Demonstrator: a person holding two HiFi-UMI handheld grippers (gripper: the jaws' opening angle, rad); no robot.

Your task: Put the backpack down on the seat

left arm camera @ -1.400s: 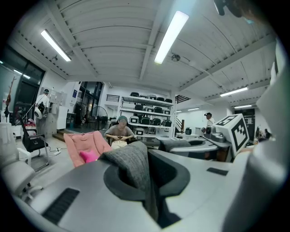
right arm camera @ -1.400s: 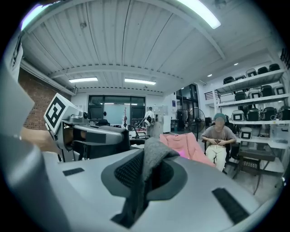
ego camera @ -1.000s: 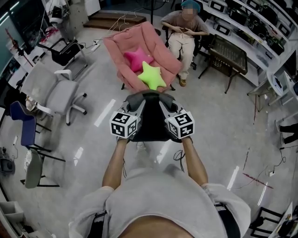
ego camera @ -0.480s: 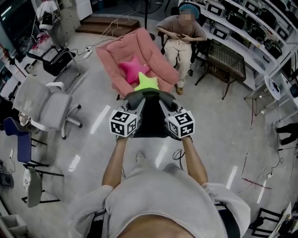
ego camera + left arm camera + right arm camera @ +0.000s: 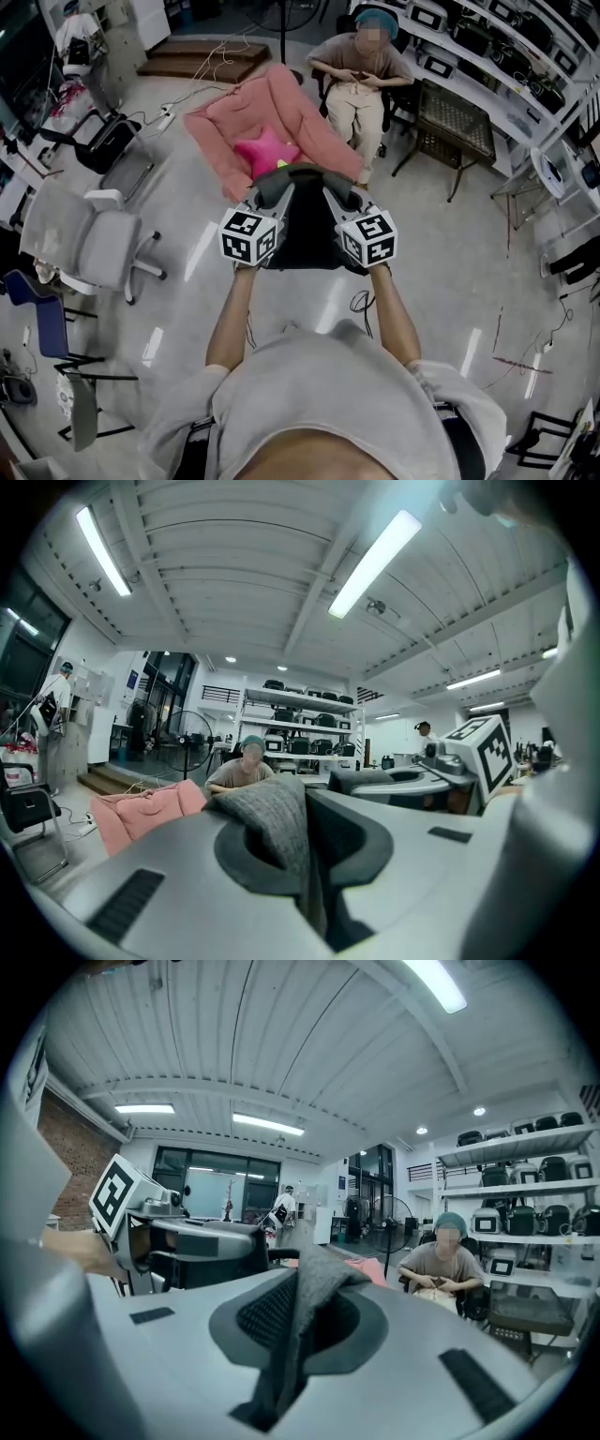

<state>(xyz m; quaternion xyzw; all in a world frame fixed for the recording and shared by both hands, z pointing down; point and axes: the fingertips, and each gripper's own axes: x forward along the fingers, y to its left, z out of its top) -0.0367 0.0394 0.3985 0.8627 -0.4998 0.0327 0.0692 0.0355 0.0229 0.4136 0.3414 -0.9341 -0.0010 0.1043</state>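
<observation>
A black backpack [image 5: 302,234] hangs in front of me by its grey shoulder straps. In the head view my left gripper [image 5: 274,192] is shut on the left strap and my right gripper [image 5: 336,192] is shut on the right one. Grey strap fabric [image 5: 277,822] is pinched between the jaws of the left gripper [image 5: 300,855]. The other strap [image 5: 305,1302] is pinched the same way in the right gripper [image 5: 291,1344]. The pink armchair [image 5: 281,122] stands just beyond the backpack, a pink star pillow [image 5: 262,150] on its seat. The backpack's top overlaps the seat's front edge.
A person [image 5: 366,75] sits right behind the armchair. A grey office chair [image 5: 89,239] stands at the left, and a dark mesh table [image 5: 455,112] and equipment shelves [image 5: 506,47] at the right. Loose cable [image 5: 361,305] lies on the floor by my right arm.
Both grippers and the backpack have come closer to the pink armchair. The green star pillow, in plain view a second ago, is now hidden behind the backpack. Both grips are unchanged.
</observation>
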